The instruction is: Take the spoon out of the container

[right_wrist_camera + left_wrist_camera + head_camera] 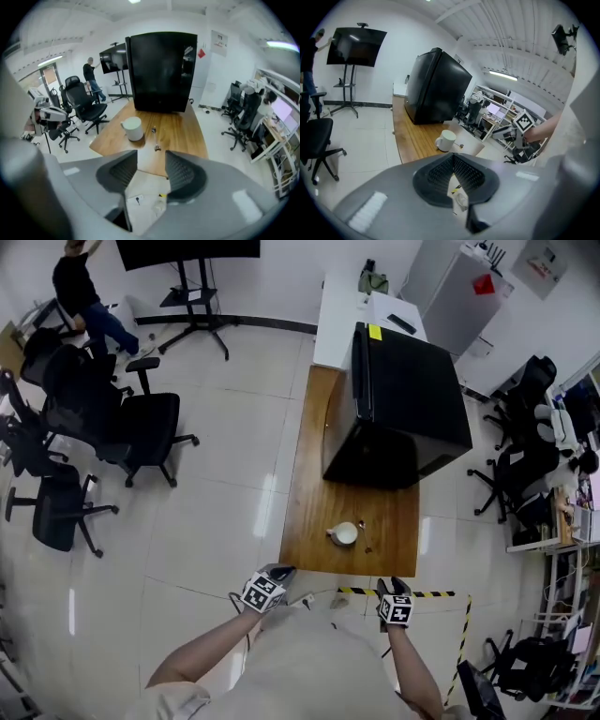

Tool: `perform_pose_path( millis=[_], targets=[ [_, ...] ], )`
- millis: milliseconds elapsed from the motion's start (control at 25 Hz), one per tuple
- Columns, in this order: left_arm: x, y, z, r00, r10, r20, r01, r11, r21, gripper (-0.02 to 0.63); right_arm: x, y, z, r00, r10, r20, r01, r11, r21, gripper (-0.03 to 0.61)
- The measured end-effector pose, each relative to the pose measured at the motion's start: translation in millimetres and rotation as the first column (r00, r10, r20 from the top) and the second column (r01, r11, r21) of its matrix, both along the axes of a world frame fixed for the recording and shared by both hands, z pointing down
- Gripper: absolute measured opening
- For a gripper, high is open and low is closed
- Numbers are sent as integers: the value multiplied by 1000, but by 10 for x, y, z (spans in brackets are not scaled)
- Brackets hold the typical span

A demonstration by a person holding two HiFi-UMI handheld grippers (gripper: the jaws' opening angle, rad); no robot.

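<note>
A white mug stands near the front edge of the wooden table. A small spoon lies flat on the wood just right of the mug, outside it. Both grippers hang over the floor in front of the table, short of its edge. My left gripper is shut, its ribbed pads meeting at the tips with nothing between them. My right gripper stands open, and only floor shows in the gap between its pads. The left gripper view shows the mug ahead.
A large black cabinet fills the far half of the table. Yellow-black tape marks the floor by the front edge. Office chairs stand to the left, more chairs and desks to the right. A person is far back left.
</note>
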State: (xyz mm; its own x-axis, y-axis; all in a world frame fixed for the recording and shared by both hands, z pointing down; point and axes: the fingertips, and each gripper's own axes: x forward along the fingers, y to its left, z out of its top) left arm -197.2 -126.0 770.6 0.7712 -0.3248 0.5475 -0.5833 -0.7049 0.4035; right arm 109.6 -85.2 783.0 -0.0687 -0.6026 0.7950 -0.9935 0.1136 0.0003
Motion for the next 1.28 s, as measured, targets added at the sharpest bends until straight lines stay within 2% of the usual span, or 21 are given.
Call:
perform_pose_path(
  millis=[120,280,440,600,840,1000,1160,1280],
  targets=[
    [-67,72,-89,1000,-19,25,18,1000,19,-5,-102,25,-122,998,0,57,-3,998,56,179],
    [-59,250,-244,997,-67,45,64,996,54,-5,-275,11,-386,992,-66,104,49,986,161,175],
    [61,436,-429,985,-169,30,166,983,72,-5,-293,69,-769,981,-131,142,89,959,269,169],
    [233,677,-660,967,-254,1,253,964,87,-5,-146,352,-1157,972,-141,189,63,927,370,152],
    [766,1374,-1051,934,-343,-98,351,932,86,-5,278,921,-1384,959,-190,212,88,907,412,144],
    [1015,1980,-1127,924,-367,-106,374,926,52,-5,409,1282,-1542,947,-219,236,96,891,443,138],
    [1167,2301,-1234,906,-397,-145,406,913,42,-6,400,1515,-1707,933,-273,233,133,866,481,138],
    [1096,2401,-1362,898,-409,-162,421,906,52,-8,232,1601,-1780,926,-304,224,163,857,488,138]
  ],
)
